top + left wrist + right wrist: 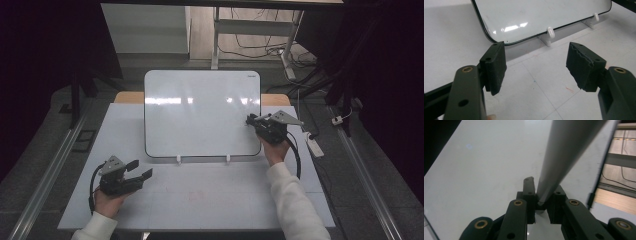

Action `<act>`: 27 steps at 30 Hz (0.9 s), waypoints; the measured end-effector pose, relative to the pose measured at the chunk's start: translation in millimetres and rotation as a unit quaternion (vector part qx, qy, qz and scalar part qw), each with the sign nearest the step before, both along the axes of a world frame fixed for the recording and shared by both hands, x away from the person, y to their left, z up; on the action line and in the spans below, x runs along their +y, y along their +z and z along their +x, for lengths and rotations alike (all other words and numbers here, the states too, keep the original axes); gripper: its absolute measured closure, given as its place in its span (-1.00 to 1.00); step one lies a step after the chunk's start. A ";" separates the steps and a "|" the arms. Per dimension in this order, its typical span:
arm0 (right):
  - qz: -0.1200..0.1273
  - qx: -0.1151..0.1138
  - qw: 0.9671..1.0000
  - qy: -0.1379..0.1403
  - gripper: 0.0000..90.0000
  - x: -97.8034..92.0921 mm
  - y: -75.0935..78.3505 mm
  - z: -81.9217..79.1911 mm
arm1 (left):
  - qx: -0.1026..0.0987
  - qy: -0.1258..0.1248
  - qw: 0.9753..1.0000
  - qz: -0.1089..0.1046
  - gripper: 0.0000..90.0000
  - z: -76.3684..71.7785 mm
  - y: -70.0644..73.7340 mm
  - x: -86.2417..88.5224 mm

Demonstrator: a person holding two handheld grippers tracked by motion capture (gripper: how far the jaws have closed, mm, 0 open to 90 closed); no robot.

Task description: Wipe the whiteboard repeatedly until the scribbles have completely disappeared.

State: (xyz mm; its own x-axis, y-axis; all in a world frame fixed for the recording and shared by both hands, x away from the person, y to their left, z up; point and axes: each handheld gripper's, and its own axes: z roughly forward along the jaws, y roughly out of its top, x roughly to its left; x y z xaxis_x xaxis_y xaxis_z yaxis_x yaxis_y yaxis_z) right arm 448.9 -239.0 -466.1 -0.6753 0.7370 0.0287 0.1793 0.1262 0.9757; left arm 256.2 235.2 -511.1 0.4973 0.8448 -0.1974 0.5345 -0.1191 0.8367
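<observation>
Grey and blurry, a long thin stick (564, 157) was pinched between the jaws of the right gripper (544, 202). It looked like a pen, but it sat too close to the camera to tell for sure, and its far end was cut off at the top of the right gripper view. In the high view the stick was too small to make out. The right gripper (251, 120) was at the right side of the whiteboard (200, 115), just over its face, near the right edge.

The whiteboard stood tilted on two small white feet (550, 32) in the middle of the table (210, 200). Its face looked blank, with only bright light spots on it.

The left gripper (140, 169) rested low at the near left of the table, well apart from the board. Its jaws were wide apart with nothing between them (536, 65). Lots of bare table lay in front of the board.
</observation>
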 end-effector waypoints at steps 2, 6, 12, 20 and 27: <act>-0.005 -0.002 1.000 0.001 0.75 3.7 -1.5 -3.0 | 0.000 -0.002 1.000 0.001 -0.27 1.1 -0.4 -0.8; -0.042 -0.005 0.998 0.039 0.75 18.7 -5.9 -9.3 | 0.003 -0.004 1.000 0.004 -0.27 1.4 -0.9 -2.7; 0.001 0.004 1.000 -0.005 0.75 -4.5 -2.8 -3.9 | 0.001 -0.002 1.000 0.001 -0.27 0.5 -0.6 -1.2; -0.017 0.002 1.000 0.000 0.75 -1.6 -4.2 -7.9 | 0.001 -0.002 1.000 0.004 -0.27 0.6 -0.8 -1.6; -0.024 0.016 0.999 0.021 0.75 6.6 -8.1 -12.6 | 0.002 -0.002 1.000 0.004 -0.27 1.1 -1.0 -2.0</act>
State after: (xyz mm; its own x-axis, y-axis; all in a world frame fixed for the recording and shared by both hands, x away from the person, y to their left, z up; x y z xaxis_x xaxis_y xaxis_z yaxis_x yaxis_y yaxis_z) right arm 436.3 -232.3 -474.1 -0.7044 0.7097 0.0158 0.2039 0.1810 0.9621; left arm 257.4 233.2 -512.1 0.4993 0.8448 -0.1926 0.5378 -0.1278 0.8334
